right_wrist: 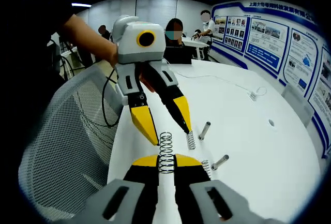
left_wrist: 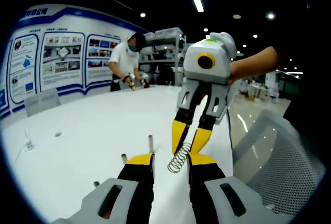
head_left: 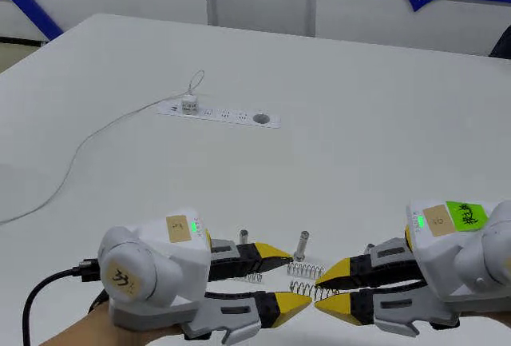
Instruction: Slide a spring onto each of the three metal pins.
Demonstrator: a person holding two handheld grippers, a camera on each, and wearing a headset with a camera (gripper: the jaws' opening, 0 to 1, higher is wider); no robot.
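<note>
My right gripper (head_left: 319, 288) is shut on a spring (head_left: 302, 287) that sticks out past its yellow tips towards the left gripper. My left gripper (head_left: 298, 280) faces it, open, its tips either side of the spring's free end. In the right gripper view the held spring (right_wrist: 165, 149) rises from my right gripper (right_wrist: 166, 163) towards the left gripper (right_wrist: 172, 136). In the left gripper view the spring (left_wrist: 179, 158) hangs from the right gripper (left_wrist: 189, 138), above my left gripper (left_wrist: 170, 161). Two loose springs (head_left: 306, 269) (head_left: 252, 277) lie on the table. Pins (head_left: 302, 244) (head_left: 244, 236) stand just behind.
A white power strip (head_left: 219, 113) with a plug and a trailing cable (head_left: 88, 142) lies mid-table. A chair (head_left: 259, 6) stands at the far edge, and a mesh chair (right_wrist: 77, 146) is close behind the grippers. A person (left_wrist: 125, 61) works at another table.
</note>
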